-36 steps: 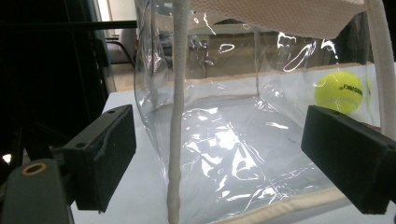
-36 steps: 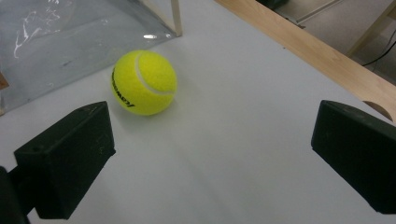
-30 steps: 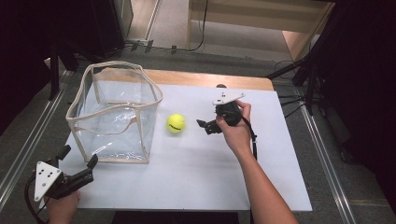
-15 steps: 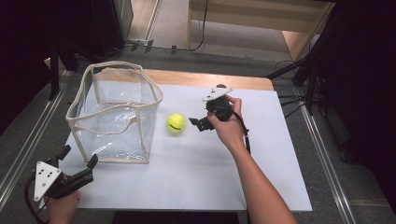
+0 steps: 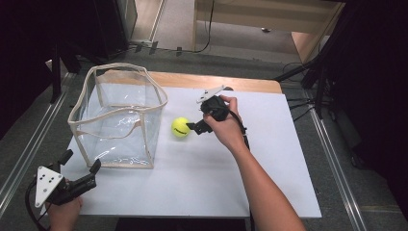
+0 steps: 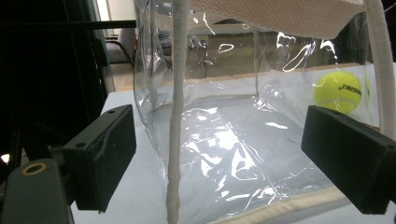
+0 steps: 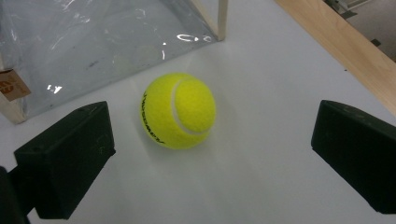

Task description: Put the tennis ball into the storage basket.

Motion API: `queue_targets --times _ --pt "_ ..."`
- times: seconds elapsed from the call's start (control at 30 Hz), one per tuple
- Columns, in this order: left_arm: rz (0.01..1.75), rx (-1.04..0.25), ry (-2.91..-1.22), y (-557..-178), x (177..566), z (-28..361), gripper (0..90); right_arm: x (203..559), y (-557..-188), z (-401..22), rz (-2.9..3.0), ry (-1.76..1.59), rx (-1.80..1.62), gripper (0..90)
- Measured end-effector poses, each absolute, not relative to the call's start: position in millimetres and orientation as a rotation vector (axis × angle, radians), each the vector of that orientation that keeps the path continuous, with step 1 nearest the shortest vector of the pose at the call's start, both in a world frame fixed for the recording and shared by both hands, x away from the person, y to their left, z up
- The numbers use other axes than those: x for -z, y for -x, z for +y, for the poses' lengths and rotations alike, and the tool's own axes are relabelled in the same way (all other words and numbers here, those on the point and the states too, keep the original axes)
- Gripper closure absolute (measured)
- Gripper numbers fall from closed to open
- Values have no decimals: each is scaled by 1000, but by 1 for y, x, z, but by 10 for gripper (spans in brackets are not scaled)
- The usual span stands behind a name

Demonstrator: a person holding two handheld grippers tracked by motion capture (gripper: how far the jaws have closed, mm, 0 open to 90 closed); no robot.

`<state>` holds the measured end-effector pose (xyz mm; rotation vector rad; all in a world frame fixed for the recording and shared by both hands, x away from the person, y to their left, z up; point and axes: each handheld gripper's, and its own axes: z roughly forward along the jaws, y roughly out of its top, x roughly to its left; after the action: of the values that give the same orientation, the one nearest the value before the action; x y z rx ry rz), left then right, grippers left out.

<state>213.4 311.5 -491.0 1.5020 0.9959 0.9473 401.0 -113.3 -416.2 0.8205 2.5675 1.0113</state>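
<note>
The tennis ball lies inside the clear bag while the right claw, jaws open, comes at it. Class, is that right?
Not quite. The tennis ball lies on the white table beside the clear bag, outside it, as the high view shows. The rest holds: the right claw is open, jaws either side of the ball in the right gripper view.

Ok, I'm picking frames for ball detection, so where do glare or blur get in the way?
Left gripper view: the tennis ball shows through the clear bag, whose plastic carries bright glare streaks. Right gripper view: the ball is sharp with a soft shadow beneath, and the right gripper has its jaws blurred at the edges. High view: the ball is small but evenly lit.
</note>
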Motion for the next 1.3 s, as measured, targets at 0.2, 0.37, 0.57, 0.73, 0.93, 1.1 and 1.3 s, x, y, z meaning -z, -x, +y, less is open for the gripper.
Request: queue_targets --times 0.2,0.37,0.57,0.73,0.93,1.1,1.3 --pt "995 -948 -1500 -213 491 311 104 420 -408 -100 2643 -787 -965 0" --pt "996 -945 -1503 -213 491 312 103 423 -413 -90 2681 -776 -927 23" --pt "996 -943 -1499 -213 491 312 104 424 -419 -80 2729 -759 -899 23" --pt "996 -941 -1495 -213 491 311 103 426 -423 -73 2766 -763 -851 23" --pt "996 -942 -1498 -213 491 312 104 430 -429 -66 2798 -778 -789 23" --pt "995 -942 -1499 -213 491 312 104 435 -435 -59 2827 -762 -751 23" --pt "994 -939 -1495 -214 491 312 104 439 -439 -50 2857 -782 -703 24"
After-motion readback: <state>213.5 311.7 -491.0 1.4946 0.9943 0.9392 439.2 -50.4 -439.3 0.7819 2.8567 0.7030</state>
